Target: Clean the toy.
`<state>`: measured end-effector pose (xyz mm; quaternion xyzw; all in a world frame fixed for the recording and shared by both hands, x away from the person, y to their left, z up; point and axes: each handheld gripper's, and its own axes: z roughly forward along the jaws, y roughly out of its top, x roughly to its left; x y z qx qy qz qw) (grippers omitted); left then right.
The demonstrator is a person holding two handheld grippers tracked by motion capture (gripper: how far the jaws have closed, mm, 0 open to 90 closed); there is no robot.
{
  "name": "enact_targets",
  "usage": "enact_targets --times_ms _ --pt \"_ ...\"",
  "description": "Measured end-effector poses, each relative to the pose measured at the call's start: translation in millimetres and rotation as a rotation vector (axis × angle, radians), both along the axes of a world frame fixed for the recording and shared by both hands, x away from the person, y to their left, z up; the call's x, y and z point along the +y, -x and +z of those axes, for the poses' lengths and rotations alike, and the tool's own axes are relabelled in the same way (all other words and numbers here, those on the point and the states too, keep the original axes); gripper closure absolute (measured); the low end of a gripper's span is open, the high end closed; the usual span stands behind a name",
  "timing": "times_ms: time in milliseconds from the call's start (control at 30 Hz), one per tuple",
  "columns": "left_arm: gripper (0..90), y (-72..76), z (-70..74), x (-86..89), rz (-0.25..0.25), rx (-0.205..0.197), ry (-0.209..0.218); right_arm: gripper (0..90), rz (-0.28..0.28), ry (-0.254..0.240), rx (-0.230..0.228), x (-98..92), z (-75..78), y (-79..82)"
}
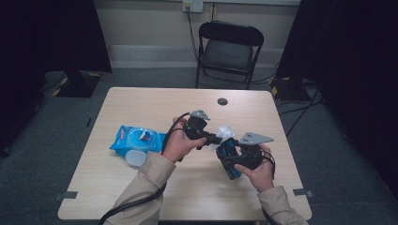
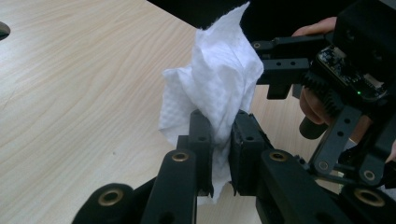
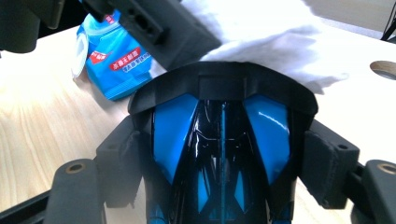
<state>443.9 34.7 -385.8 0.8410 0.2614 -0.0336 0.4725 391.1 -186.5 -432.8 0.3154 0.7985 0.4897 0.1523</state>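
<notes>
**Wipe held against a gripped mouse**

Pale wood table [image 1: 141, 187], a folding chair [image 1: 228, 49] beyond it. Left gripper [image 2: 223, 122] has its jaws clamped together on a white wet wipe [image 2: 219, 74], which rises crumpled above its fingertips. Right gripper [image 3: 219, 154] has its jaws spread wide and clamped on the sides of a black-and-blue computer mouse [image 3: 222, 140]; the wipe lies against the mouse's far end. Behind the left gripper, a blue wipe pack [image 1: 133, 139] lies on the table.
</notes>
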Motion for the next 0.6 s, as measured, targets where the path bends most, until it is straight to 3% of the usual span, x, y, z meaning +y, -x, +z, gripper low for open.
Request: enact_targets --times_ms 600 --pt "81.1 11.9 -6.8 6.0 -0.029 -0.003 -0.019 25.5 -0.032 -0.003 0.014 -7.3 -3.4 -3.9"
